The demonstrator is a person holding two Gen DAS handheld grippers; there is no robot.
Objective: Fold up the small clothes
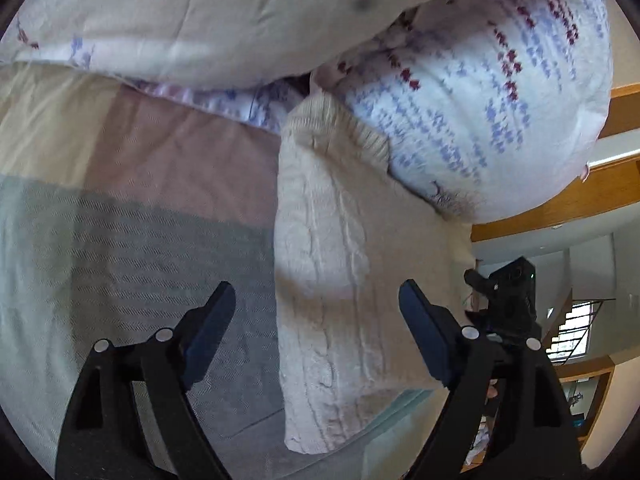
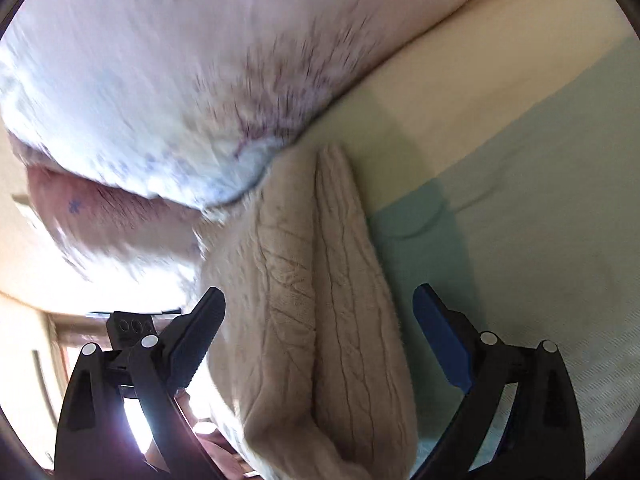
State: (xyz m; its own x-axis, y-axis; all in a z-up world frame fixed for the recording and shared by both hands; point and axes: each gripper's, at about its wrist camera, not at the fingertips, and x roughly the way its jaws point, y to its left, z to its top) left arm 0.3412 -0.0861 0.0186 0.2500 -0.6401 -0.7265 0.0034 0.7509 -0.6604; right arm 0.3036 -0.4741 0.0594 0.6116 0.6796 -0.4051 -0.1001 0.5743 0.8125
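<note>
So the cream cable-knit sweater (image 1: 340, 264) is lying on the bed (image 1: 120, 240), already folded up into a long chunky bundle, with its far end tucked right against the big floral pillow (image 1: 480, 100) at about 1 o'clock in the left view. Both sets of tongs are spread wide apart and holding nothing: the left tongs (image 1: 316, 320) hang over the bundle's left edge, the right tongs (image 2: 320, 320) straddle it dead centre, where you can see the two thick layers with a seam running between them. Looks to me like the fold is basically done, or one more fold is coming. The risk: that knit is bulky and springy, so a pinch on just the top layer would probably peel the fold open. Also the pillow is leaning on the far end, so dragging the sweater out could snag it and undo the stack.
</note>
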